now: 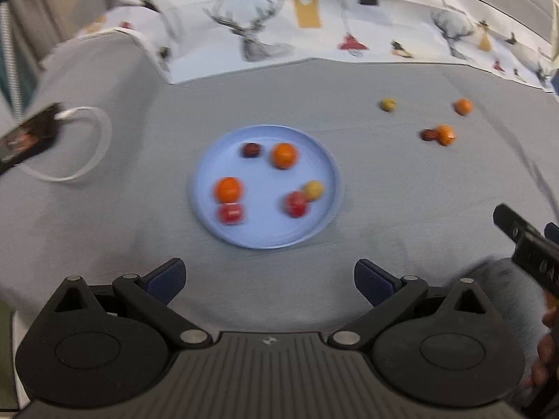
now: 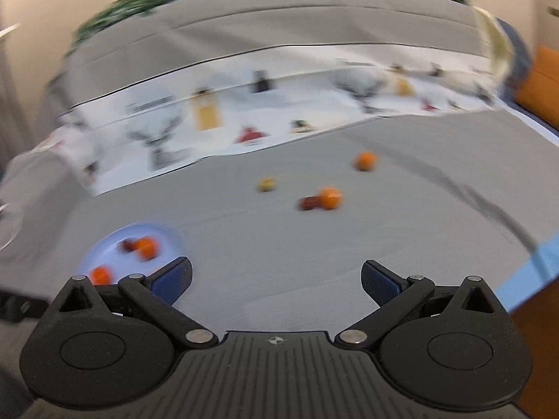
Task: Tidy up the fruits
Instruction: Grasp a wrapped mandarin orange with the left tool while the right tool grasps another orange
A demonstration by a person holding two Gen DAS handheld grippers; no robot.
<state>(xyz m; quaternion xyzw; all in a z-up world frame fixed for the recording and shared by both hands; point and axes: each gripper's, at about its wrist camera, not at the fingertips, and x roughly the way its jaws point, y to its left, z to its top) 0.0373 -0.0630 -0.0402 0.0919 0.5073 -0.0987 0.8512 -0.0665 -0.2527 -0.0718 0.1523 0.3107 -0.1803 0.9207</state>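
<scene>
A light blue plate [image 1: 325, 174] lies on the grey cloth and holds several small fruits: two orange [image 1: 283, 155], two red [image 1: 296, 204], one yellow [image 1: 313, 189], one dark [image 1: 251, 149]. Loose on the cloth to the right lie a yellow fruit [image 1: 388, 104], two orange ones [image 1: 463, 106] and a dark one [image 1: 428, 134]. My left gripper [image 1: 269, 279] is open and empty, just short of the plate. My right gripper [image 2: 276, 279] is open and empty; the loose fruits [image 2: 330, 197] lie ahead of it and the plate [image 2: 104, 248] is at its left. The right gripper's body also shows in the left wrist view [image 1: 531, 248].
A white cloth with deer prints [image 1: 314, 24] covers the far side. A dark phone [image 1: 28, 136] with a white cable [image 1: 87, 146] lies at the left. A dark cable [image 2: 489, 206] runs along the right. The cloth's right edge [image 2: 531, 272] drops off.
</scene>
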